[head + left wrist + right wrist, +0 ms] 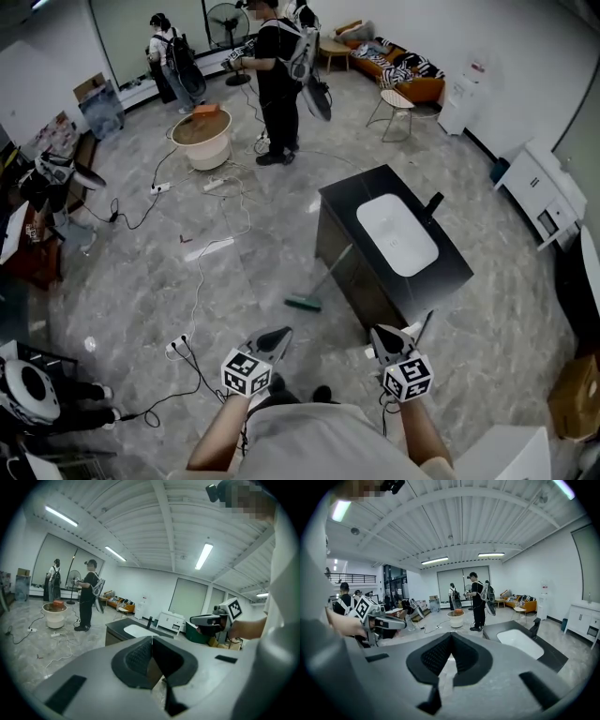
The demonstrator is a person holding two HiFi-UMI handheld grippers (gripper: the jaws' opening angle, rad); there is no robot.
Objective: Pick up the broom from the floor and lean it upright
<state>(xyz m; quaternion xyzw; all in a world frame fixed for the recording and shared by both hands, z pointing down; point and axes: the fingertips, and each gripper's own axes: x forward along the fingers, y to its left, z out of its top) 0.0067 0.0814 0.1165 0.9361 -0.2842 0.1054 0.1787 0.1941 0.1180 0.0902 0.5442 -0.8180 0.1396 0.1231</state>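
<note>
The broom has its green head on the grey floor, and its thin handle slants up against the side of the black sink cabinet. Both grippers hang close to my body, well short of the broom. My left gripper is shut with nothing between its jaws; in the left gripper view its tips meet. My right gripper is also shut and empty, its tips touching in the right gripper view. Each gripper shows in the other's view, the right gripper and the left gripper.
The cabinet holds a white basin. Cables and a power strip trail over the floor to the left. A person stands beyond beside a white tub. A chair and sofa stand at the back.
</note>
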